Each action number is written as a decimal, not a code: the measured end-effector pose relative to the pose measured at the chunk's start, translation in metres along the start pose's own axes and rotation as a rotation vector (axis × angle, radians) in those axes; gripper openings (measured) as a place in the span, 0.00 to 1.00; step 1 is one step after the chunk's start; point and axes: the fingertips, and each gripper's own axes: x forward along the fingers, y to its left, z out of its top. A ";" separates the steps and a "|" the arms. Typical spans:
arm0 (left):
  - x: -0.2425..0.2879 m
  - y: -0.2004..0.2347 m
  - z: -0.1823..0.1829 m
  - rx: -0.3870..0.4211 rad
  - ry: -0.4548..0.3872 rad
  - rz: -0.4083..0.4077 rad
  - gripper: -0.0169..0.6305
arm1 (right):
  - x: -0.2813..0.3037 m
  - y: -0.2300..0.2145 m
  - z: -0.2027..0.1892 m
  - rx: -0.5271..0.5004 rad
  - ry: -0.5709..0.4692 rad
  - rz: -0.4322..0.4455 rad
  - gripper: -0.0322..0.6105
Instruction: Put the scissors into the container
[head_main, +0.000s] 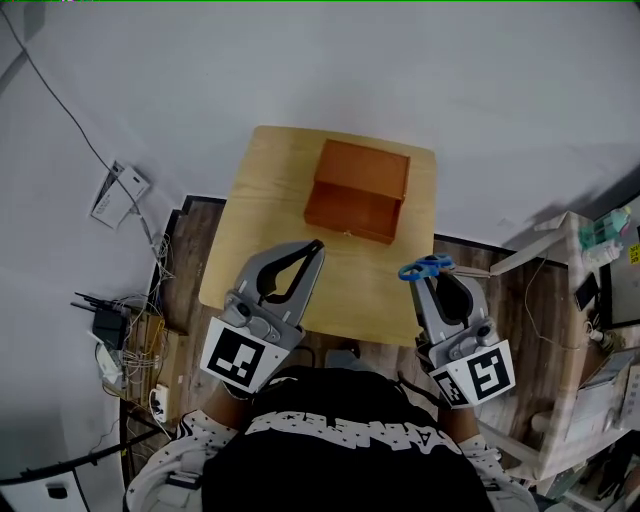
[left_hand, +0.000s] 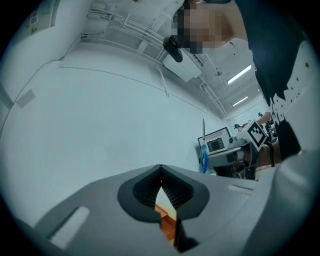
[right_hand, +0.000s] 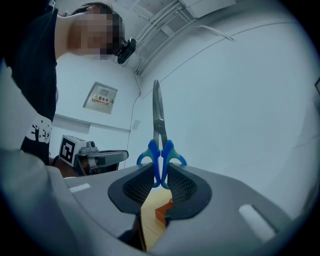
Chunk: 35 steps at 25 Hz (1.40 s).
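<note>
The right tool is clamped on the blue-handled metal scissors. Its jaws pinch the two plastic finger loops together, so the closed steel blades stick out past the tips, clear of the grip. In the right gripper view the scissors stand straight up from the right tool towards the wall. Holding them by the handles likely leaves the blade end free to go in first.

The scissors hang in the air to the near right of the container, an orange-brown wooden box, and well apart from it, so nothing is inside yet. The box sits square on the far half of the counter, apparently with its opening upward and reachable from the person's side.

The left tool hovers to the near left of the container. Its jaws meet at the tips with nothing between them, as the left gripper view shows. It seems simply parked out of the way, or ready to steady the box.

The small pale wooden counter has rounded corners and carries only the box. Beyond the container rises a plain grey-white wall. Far left of the container a tangle of cables and a power strip lies on the dark plank floor. To the container's right stands a white frame rack with clutter.
</note>
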 end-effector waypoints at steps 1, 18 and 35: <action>0.003 0.001 -0.001 -0.001 0.002 0.008 0.03 | 0.002 -0.003 -0.001 0.003 0.001 0.009 0.20; 0.023 0.014 -0.019 -0.013 0.047 0.046 0.03 | 0.031 -0.022 -0.029 0.053 0.044 0.060 0.20; 0.069 0.061 -0.047 -0.064 0.040 -0.043 0.03 | 0.089 -0.055 -0.069 0.059 0.127 -0.039 0.20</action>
